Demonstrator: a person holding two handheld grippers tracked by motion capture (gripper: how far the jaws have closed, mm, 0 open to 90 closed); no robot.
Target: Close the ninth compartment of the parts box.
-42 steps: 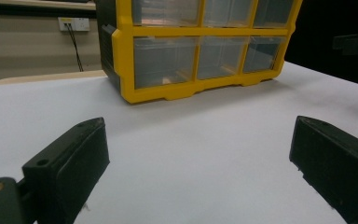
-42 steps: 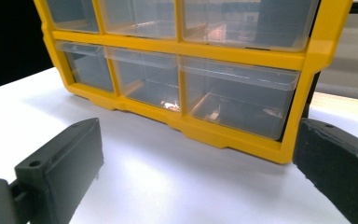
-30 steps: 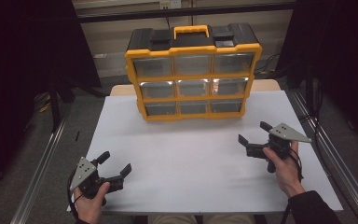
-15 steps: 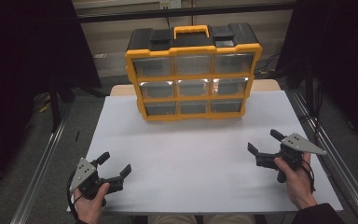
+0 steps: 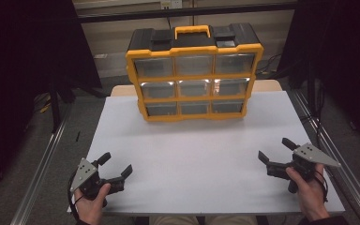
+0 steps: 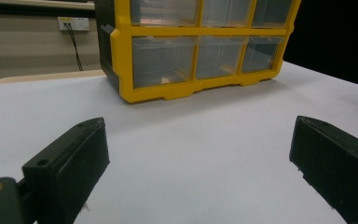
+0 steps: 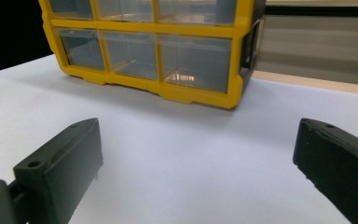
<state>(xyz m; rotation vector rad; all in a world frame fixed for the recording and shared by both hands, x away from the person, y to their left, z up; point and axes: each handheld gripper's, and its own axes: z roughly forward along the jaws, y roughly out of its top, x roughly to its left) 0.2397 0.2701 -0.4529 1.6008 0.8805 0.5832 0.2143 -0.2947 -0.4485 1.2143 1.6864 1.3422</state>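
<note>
Both grippers sit with their jaws spread wide and nothing between them. On the white table (image 5: 197, 154), the left gripper (image 5: 117, 169) rests at about 8 o'clock and the right gripper (image 5: 276, 153) at about 4 o'clock, each held by a hand at the near edge. A yellow organizer case (image 5: 194, 72) stands upright toward 12 o'clock, well apart from both, its long axis running side to side and its black top carrying a yellow handle (image 5: 192, 31). Nine clear drawers (image 5: 193, 87) face the person in three rows. Neither gripper looks clearly nearer. The drawers appear mostly empty; a pale glint in the bottom corner drawer (image 7: 193, 63) cannot be identified.
</note>
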